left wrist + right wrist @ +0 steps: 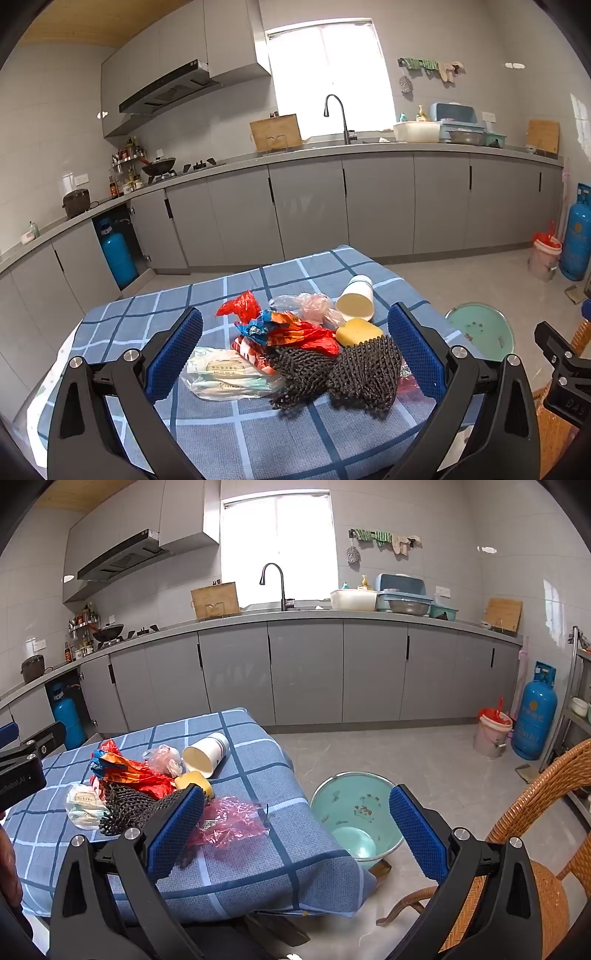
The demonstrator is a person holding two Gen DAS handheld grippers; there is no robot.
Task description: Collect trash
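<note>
The left gripper [295, 354] has its blue pads spread wide and holds nothing, and the right gripper [297, 834] is spread wide and empty too. A heap of trash lies on the table with the blue checked cloth [236, 435]. Right between the left gripper's pads sits the black foam net sleeve [340, 373]. Its long side runs across from pad to pad, and its frayed end points toward the left pad. Just past it lie the yellow sponge [358, 330] and the shiny red and orange snack wrapper [295, 332]. Farther ahead, the white paper cup [356, 297] lies tipped on its side with its open mouth facing the gripper. Near the left pad lies a pale clear packet [225, 376]. The pink crinkly plastic [229, 821] lies just beside the right gripper's left pad. The round green bin [354, 812] stands on the floor, ahead between the right gripper's pads. To do this well, I think the left gripper should dip low over the net, squeeze its thick middle, and lift slowly so nothing else drags along.
</note>
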